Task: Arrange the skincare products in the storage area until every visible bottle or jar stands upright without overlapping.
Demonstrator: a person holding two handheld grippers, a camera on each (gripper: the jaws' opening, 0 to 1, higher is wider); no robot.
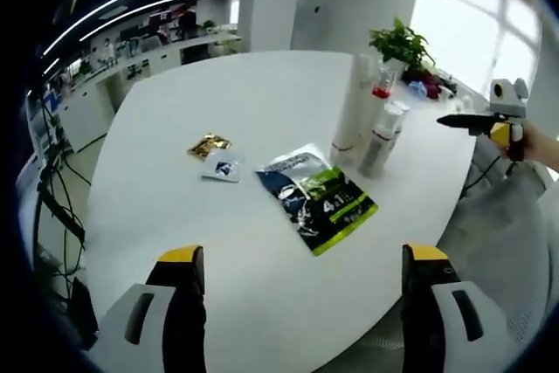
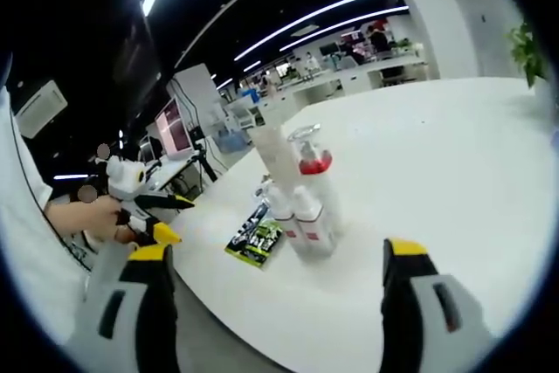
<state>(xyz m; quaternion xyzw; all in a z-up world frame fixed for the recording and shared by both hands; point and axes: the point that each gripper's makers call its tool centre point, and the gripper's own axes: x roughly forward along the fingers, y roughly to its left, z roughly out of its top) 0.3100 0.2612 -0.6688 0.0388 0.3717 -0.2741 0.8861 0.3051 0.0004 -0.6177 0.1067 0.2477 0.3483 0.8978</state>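
Between my left tongs (image 1: pixel 303 290), spread wide and holding nothing, I am seeing bare white table (image 1: pixel 175 128). Just ahead of them a glossy flat pouch (image 1: pixel 316 196) is lying, with two small sachets, one gold (image 1: pixel 209 144) and one pale (image 1: pixel 223 166), to its left. Beyond the pouch the bottles (image 1: pixel 371 120) are standing upright in a tight cluster: slim white plastic cylinders, one with a red band.

My right tongs (image 2: pixel 275 290) are also gaping wide and empty, facing the same bottles (image 2: pixel 301 194) from the other side, well short of them.

I judge I am only approaching. Next I am needing to check whether the bottles are touching and ease them apart without tipping the tall ones.
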